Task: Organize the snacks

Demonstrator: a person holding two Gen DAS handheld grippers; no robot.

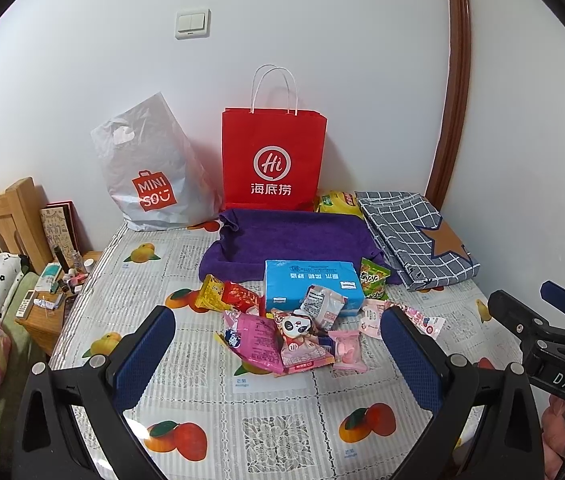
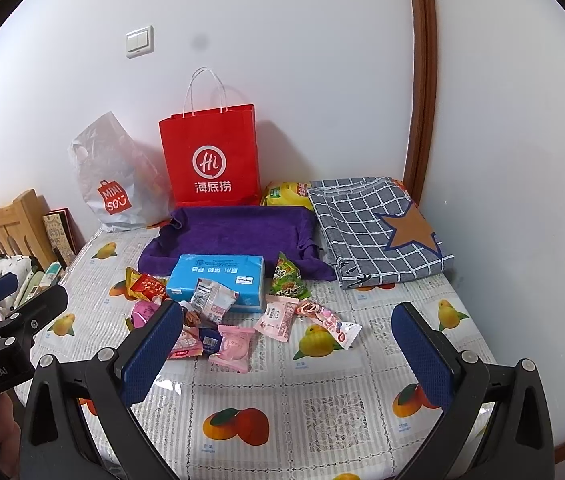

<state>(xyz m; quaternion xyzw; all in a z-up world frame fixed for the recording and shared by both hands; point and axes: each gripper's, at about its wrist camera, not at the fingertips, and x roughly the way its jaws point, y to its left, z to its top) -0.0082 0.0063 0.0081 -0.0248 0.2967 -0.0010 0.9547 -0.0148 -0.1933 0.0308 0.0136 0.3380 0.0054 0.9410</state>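
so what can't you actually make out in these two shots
- Red paper bag contents: both views, its front hides them.
- Yellow packet: both views, partly hidden behind the purple towel.
- Snacks beneath the pile: right view, gripper finger covers some.

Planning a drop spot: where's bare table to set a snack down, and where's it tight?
Free: the near strip of the tablecloth in front of the snack pile, and the left side below the Miniso bag. Crowded: centre around the blue box, plus the purple towel and checked cloth behind.
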